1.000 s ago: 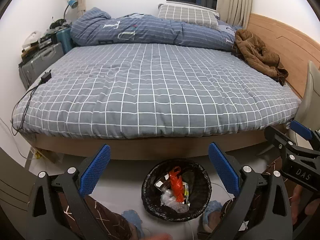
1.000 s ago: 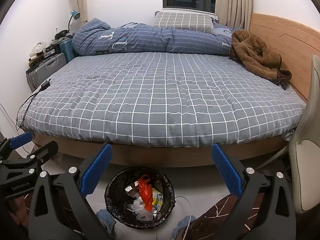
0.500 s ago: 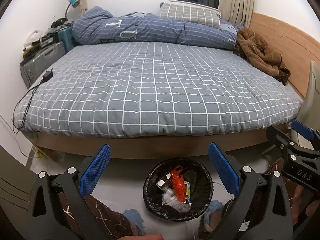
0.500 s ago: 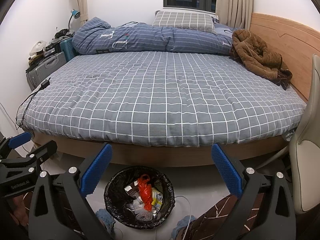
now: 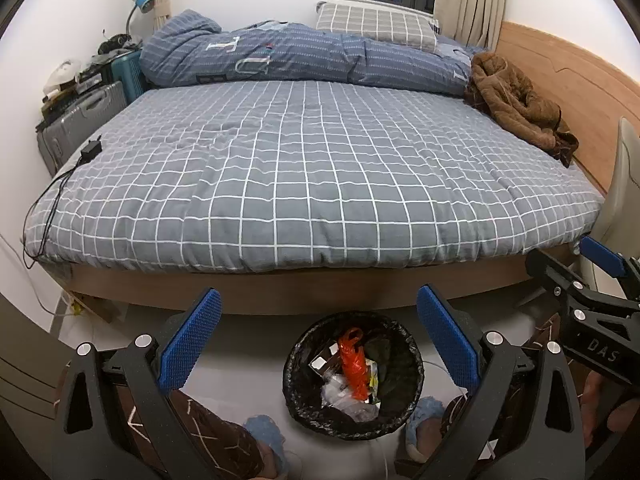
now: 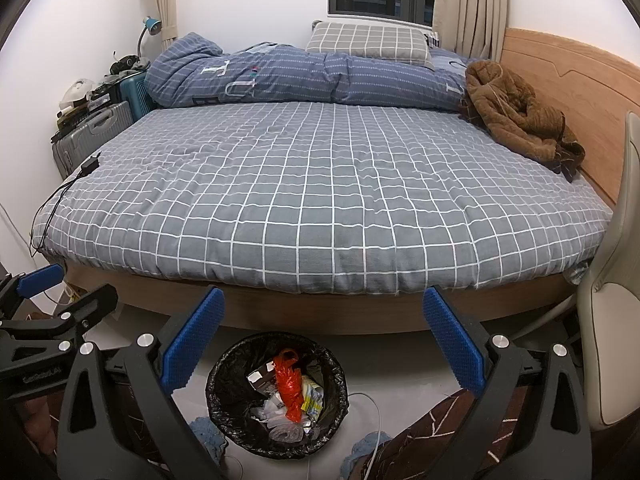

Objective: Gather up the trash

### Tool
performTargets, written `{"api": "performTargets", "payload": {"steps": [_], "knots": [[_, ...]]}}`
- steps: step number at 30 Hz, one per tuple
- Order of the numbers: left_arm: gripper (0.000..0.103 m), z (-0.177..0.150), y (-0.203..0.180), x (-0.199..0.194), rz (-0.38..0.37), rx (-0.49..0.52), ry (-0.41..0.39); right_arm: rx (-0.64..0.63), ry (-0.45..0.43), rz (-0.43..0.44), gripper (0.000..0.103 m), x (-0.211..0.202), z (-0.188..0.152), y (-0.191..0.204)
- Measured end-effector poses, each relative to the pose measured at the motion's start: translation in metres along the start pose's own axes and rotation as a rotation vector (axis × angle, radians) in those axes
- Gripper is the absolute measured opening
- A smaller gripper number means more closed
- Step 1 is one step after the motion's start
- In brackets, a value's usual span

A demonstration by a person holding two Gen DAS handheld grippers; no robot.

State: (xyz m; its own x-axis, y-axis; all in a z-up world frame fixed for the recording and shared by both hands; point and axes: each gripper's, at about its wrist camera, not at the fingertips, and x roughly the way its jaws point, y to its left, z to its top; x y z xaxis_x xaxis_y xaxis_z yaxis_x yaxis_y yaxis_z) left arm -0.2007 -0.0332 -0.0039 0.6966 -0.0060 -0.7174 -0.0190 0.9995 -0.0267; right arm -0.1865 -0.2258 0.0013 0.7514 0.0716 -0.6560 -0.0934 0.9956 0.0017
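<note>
A: Where's our trash?
B: In the black bin (image 5: 352, 376) at six o'clock, orange bag (image 5: 354, 364) on top.
A: Grips?
B: Our left gripper (image 5: 318, 344) and right gripper (image 6: 324, 344) are both spread wide, holding nothing.

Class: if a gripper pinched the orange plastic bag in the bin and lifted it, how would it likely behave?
The orange bag looks thin and crumpled, so probably floppy and light. Its glossy film may slip between the pads. It lies among loose wrappers in the bin, so neighbours might cling and lift along.
</note>
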Motion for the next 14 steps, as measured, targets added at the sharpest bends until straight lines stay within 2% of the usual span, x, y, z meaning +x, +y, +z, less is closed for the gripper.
{"api": "performTargets", "payload": {"steps": [14], "knots": [[0.096,0.0006,-0.0009,-0.0006,-0.009,0.010,-0.003,-0.001,0.000,0.002,0.095,0.0018,-0.0006,-0.0009]]}}
